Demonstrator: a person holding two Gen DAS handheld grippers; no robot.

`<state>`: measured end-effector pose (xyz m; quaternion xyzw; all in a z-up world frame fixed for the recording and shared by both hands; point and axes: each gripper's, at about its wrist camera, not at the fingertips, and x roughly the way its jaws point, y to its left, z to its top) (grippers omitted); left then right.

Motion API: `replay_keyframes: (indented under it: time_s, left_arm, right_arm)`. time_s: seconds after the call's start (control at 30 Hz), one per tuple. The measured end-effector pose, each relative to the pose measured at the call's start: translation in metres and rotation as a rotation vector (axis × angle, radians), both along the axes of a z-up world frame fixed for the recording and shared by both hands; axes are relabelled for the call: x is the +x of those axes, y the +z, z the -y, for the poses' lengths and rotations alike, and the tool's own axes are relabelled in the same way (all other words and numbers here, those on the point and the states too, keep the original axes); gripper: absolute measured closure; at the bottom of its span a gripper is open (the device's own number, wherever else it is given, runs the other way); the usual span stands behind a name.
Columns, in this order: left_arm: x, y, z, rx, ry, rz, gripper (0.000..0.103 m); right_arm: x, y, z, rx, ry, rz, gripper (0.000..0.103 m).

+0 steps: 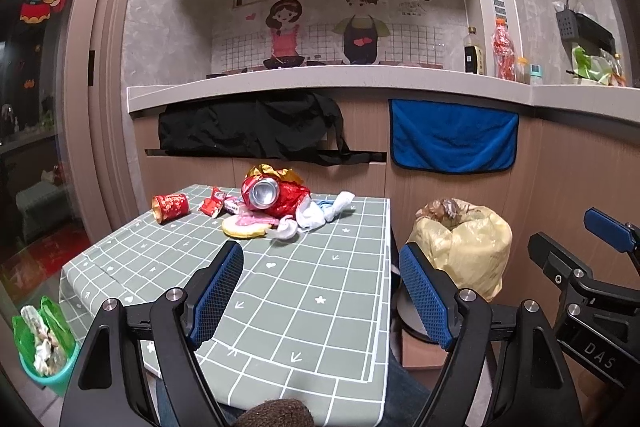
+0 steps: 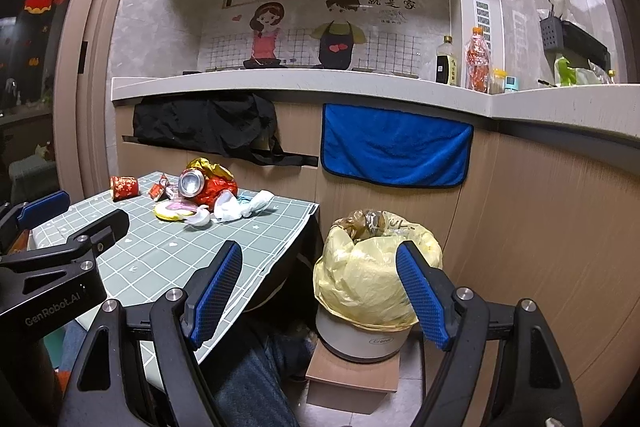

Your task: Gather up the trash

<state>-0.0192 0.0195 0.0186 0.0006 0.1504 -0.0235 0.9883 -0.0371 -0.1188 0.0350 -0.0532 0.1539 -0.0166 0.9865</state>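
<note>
The bin wears a yellow bag whose crumpled contents are hard to identify, and the right gripper's fingers cover part of the bag's right side. The trash heap on the table overlaps itself: a crushed can lies on red foil, half hiding small wrappers and a yellow-rimmed lid; white tissue trails toward the far right corner, and a red paper cup lies near the far left edge. The left gripper hangs spread and empty over the near edge, the heap well beyond it. The right gripper, also spread, holds nothing, the bin between its 2 fingers in view.
</note>
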Motion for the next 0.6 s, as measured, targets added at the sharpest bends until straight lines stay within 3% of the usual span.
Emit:
replay_keyframes:
  time_s: [0.6]
  left_arm:
    - [-0.0028,0.0,-0.0007,-0.004,0.003,0.006,0.023]
  right_arm:
    - [0.001,-0.0021,-0.0007,0.014,0.006,-0.018,0.026]
